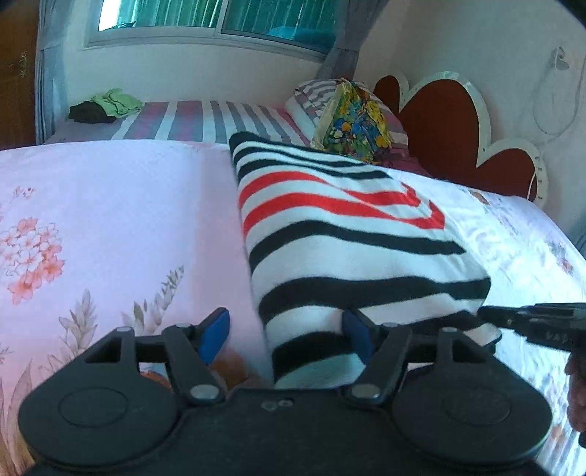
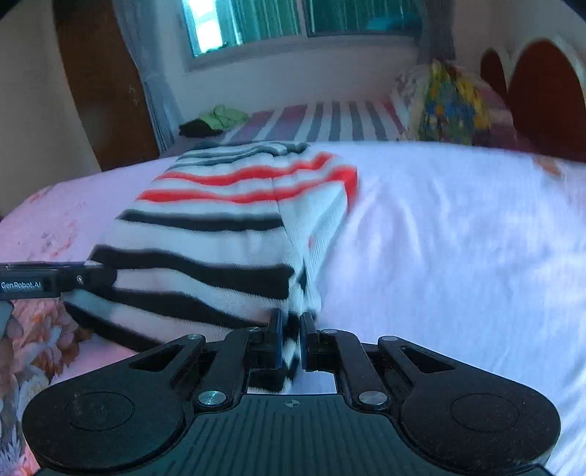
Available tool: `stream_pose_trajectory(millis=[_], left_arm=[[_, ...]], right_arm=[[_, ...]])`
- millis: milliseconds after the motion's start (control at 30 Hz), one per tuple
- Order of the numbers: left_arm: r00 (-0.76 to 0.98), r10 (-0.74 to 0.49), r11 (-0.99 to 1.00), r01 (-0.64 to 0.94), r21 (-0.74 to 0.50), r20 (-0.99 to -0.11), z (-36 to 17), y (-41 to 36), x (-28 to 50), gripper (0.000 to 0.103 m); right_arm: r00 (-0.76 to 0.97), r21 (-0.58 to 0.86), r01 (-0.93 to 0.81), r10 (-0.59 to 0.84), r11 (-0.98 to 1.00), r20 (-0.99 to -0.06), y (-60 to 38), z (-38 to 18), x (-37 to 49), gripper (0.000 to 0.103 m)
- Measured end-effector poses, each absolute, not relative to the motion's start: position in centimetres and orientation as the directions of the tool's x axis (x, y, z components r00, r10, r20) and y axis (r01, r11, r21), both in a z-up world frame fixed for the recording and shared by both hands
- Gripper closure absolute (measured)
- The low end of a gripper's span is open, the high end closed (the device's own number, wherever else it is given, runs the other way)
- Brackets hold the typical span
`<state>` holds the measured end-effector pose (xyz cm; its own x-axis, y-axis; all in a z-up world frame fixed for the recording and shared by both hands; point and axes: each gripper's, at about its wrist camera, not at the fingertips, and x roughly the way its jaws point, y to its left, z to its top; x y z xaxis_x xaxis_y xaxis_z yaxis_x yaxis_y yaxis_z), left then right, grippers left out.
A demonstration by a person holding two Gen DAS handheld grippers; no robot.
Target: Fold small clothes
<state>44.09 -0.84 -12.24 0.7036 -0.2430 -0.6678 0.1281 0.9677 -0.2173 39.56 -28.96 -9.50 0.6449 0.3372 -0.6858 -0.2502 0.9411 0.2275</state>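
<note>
A white garment with black and red stripes [image 1: 348,227] lies folded lengthwise on the pink floral bedsheet [image 1: 110,205]. My left gripper [image 1: 287,335] is open over its near left edge. The left blue pad [image 1: 216,333] hangs over bare sheet and the right pad [image 1: 357,337] rests over the cloth, with the garment's edge between them. In the right wrist view, my right gripper [image 2: 291,326] is shut on the near right corner of the striped garment [image 2: 219,234]. The cloth bunches up into its jaws. Each gripper shows at the other view's edge: right gripper [image 1: 531,322], left gripper [image 2: 55,278].
Beyond the sheet lies a striped mattress [image 1: 190,121] with a pile of green and black clothes [image 1: 106,106] at its far left. A colourful patterned pillow [image 1: 351,121] leans by the red heart-shaped headboard [image 1: 439,124]. A window [image 1: 219,18] and a wooden door [image 2: 106,84] stand behind.
</note>
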Motion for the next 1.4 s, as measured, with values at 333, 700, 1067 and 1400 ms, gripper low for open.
stream_pose_trajectory(millis=[333,700,1067,1400], left_arm=[[0.721,-0.210,0.977,0.130,-0.169,-0.660,-11.5,-1.1,42.4,0.033],[0.701,-0.143,0.990,0.104,-0.098,-0.698,-11.9,-1.8,42.4,0.030],[0.697,-0.118,0.993,0.100,-0.067,-0.708,-11.5,-2.2,42.1,0.027],[0.715,-0.288,0.933,0.059,-0.355,-0.637,-9.2,1.8,46.3,0.020]], right_arm=[[0.699,0.190,-0.294,0.347,0.937,-0.625,-27.7,-7.2,38.9,0.096],[0.705,0.205,-0.237,0.314,0.950,-0.636,-28.3,-7.6,38.7,0.059],[0.658,0.267,-0.200,0.332,0.943,-0.676,-28.8,-9.6,40.2,0.060],[0.651,0.597,-0.113,0.513,0.795,-0.560,-35.5,-8.7,44.5,0.037]])
